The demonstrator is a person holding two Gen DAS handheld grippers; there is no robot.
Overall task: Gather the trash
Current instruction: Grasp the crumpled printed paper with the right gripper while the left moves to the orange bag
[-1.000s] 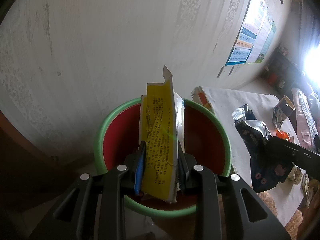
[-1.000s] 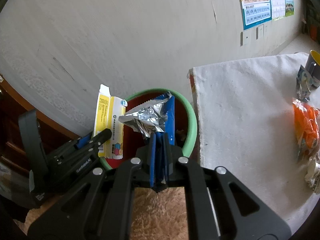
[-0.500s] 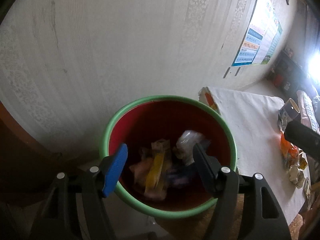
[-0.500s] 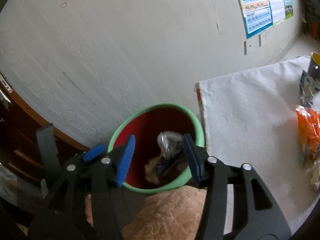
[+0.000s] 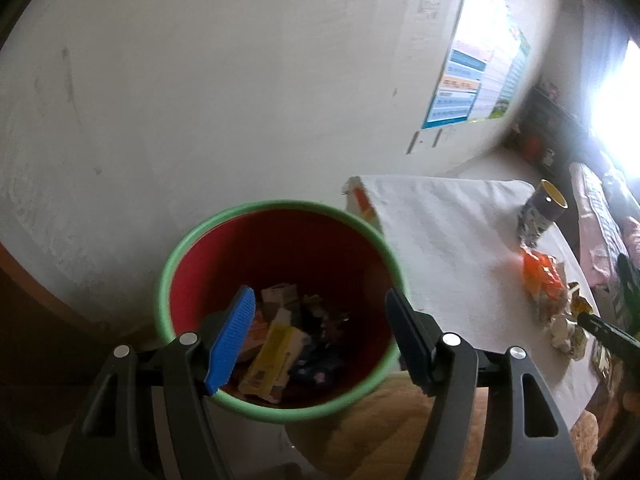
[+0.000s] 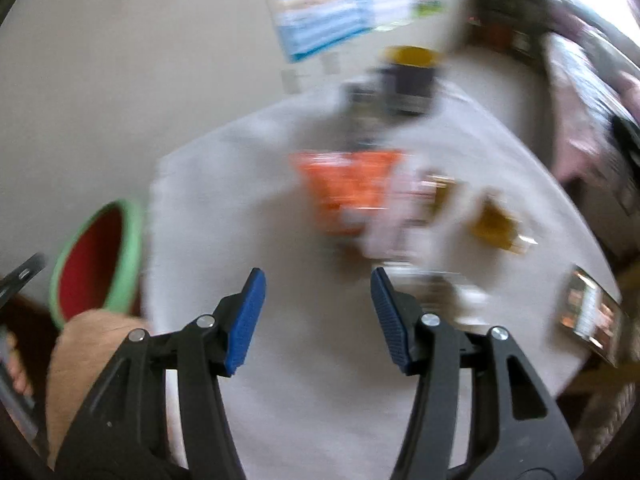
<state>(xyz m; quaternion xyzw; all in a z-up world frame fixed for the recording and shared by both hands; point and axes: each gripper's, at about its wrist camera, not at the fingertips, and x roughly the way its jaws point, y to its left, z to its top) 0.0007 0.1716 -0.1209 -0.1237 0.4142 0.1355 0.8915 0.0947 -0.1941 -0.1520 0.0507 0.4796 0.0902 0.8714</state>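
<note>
Daylight enters from a window (image 5: 616, 92) at my upper right and blows out to white glare. The wall (image 5: 240, 80) is evenly lit; the lower left corner falls into deep shadow. My left view is sharp at the centre. My right view is heavily motion-blurred across the bench (image 6: 280, 360), though my tool stays sharp. Both views curve strongly at the edges.

The yellow carton (image 5: 276, 356) and the blue foil wrapper (image 5: 320, 364) have been released and now lie inside the red bin (image 5: 280, 208). The left tool (image 5: 320, 332) has been opened and left empty above the bin. The right tool (image 6: 318, 292), its jaws opening with nothing between them, has been swung away over the tabletop (image 6: 320, 400).
</note>
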